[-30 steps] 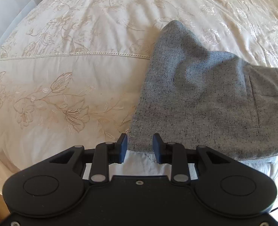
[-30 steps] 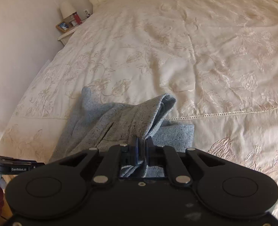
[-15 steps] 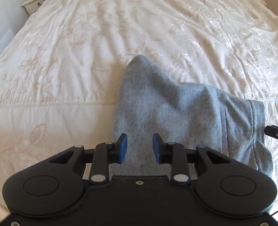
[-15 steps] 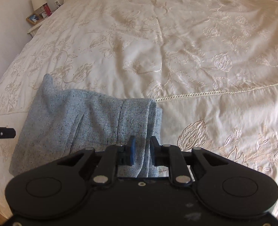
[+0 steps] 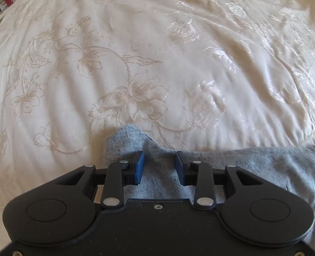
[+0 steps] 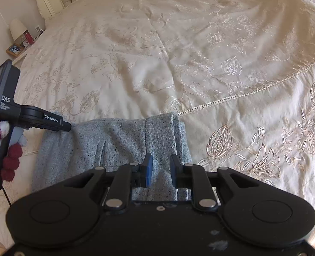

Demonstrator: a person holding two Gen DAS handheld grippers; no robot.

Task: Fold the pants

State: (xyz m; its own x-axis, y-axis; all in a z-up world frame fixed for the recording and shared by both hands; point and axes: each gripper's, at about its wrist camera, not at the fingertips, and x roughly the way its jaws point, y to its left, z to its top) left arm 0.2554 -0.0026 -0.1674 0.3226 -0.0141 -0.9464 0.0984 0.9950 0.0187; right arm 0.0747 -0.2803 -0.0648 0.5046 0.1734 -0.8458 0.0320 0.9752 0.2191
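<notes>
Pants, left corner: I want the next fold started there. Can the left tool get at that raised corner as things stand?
Probably yes. The left tool is open, directly above the pants, and the raised corner lies just ahead of its fingers. Nothing lies between them on the bedspread.

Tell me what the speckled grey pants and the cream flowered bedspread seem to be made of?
The speckled grey pants look like a woven wool-type fabric, matte, with dark flecks and a visible weave; the exact fibre cannot be told. The cream flowered bedspread looks like a smooth, satin-like cloth: its embroidered flowers catch the light with a sheen, and an openwork trim crosses it.
</notes>
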